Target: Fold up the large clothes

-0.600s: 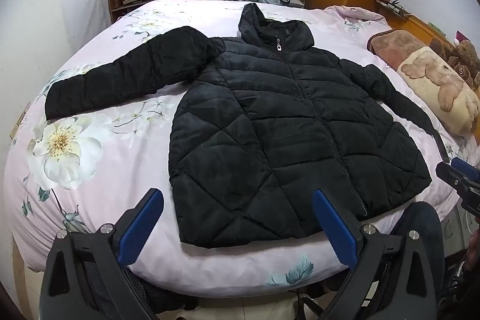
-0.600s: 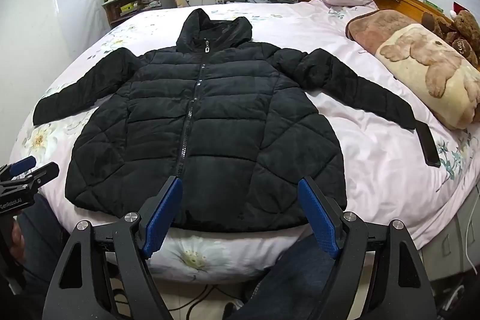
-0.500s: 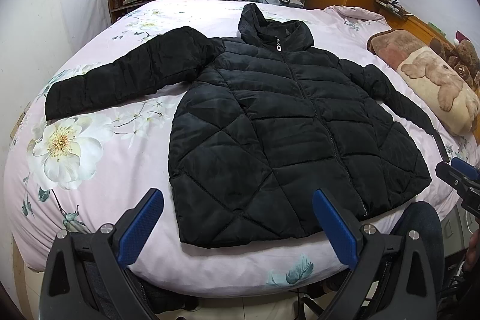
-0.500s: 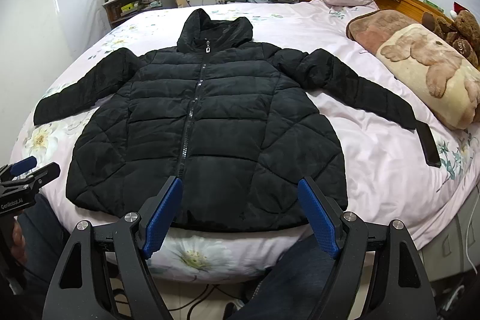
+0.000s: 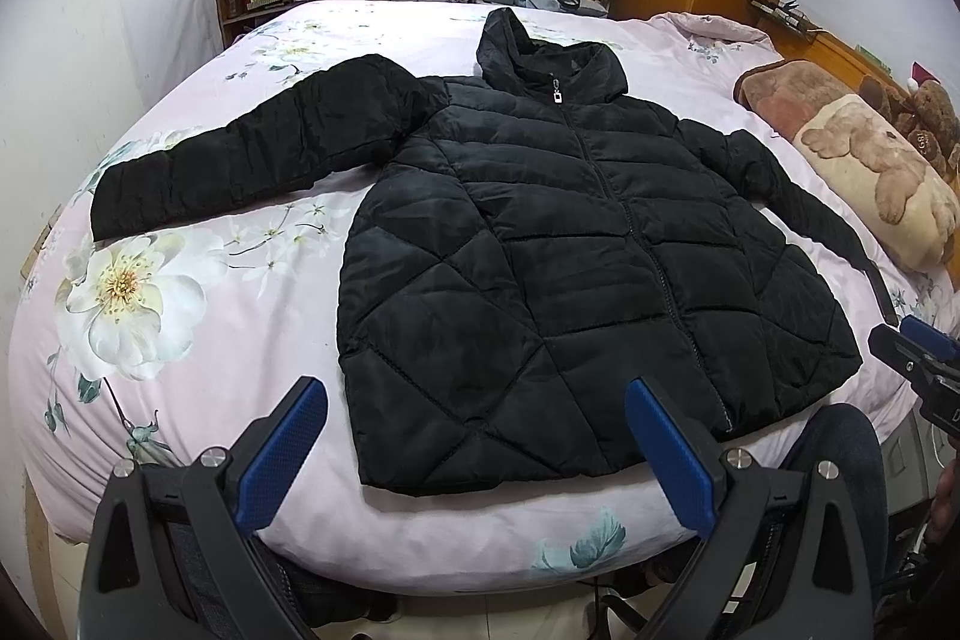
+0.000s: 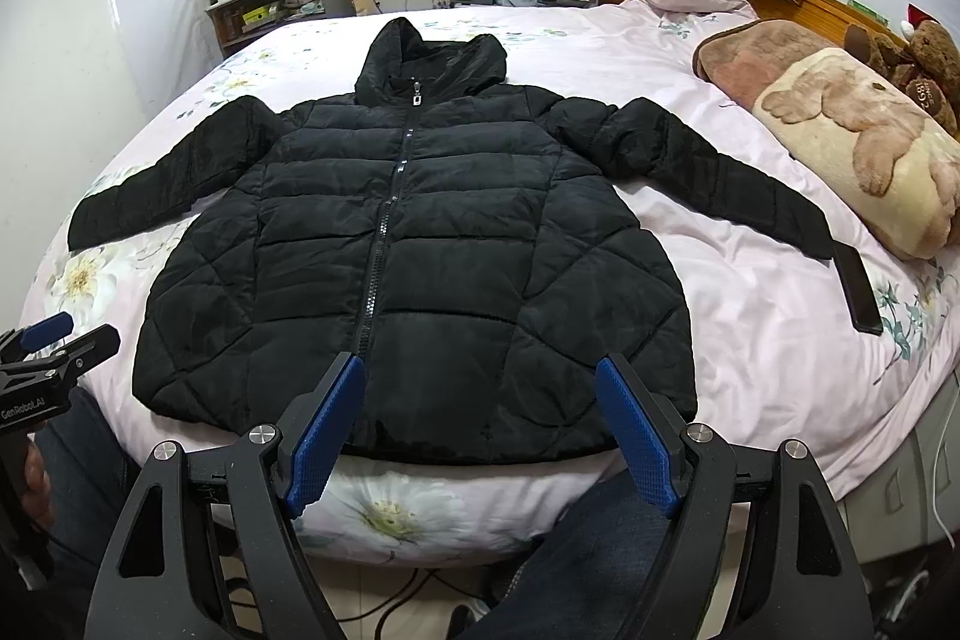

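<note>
While the black puffer jacket [image 6: 414, 244] lay flat | left gripper [image 5: 477, 451], right gripper [image 6: 480, 436] gaped empty near its hem | sleeve fold advisably came first.

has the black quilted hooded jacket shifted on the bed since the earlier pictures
No. The black quilted hooded jacket lies spread flat in the same spot against the large white flower print on the pink bedsheet.

One jacket [image 5: 540, 268], two tools [image 5: 477, 451] [image 6: 480, 430], one blanket [image 6: 840, 130]
</note>
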Demonstrator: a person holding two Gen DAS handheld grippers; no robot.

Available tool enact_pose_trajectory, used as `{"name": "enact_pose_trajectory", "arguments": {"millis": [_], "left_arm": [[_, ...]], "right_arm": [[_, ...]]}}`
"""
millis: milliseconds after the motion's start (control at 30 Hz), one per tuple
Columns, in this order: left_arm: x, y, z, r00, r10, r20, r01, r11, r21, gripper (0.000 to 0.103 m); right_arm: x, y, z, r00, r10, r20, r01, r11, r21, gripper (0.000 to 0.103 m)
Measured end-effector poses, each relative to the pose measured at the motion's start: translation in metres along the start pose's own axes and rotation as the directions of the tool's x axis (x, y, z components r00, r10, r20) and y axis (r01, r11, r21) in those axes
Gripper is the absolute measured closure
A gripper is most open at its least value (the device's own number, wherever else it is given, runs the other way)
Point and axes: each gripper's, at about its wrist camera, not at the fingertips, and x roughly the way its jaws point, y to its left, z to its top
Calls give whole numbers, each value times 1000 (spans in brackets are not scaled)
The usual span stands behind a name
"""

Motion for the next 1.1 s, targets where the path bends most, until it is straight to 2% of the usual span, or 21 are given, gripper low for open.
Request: {"name": "enact_pose_trajectory", "arguments": {"millis": [500,867,1100], "left_arm": [[1,-2,1,1000,17,-11,-17,1000,12,2],[1,5,-1,998,-54,25,55,998,-42,2],[5,4,-1,999,-43,17,44,998,-34,2]], "right_arm": [[0,0,0,1000,7,-5,-7,1000,-4,24],[2,3,0,1000,17,-9,-17,1000,-10,24],[5,2,1,1000,16,-17,-16,1000,-5,24]]}}
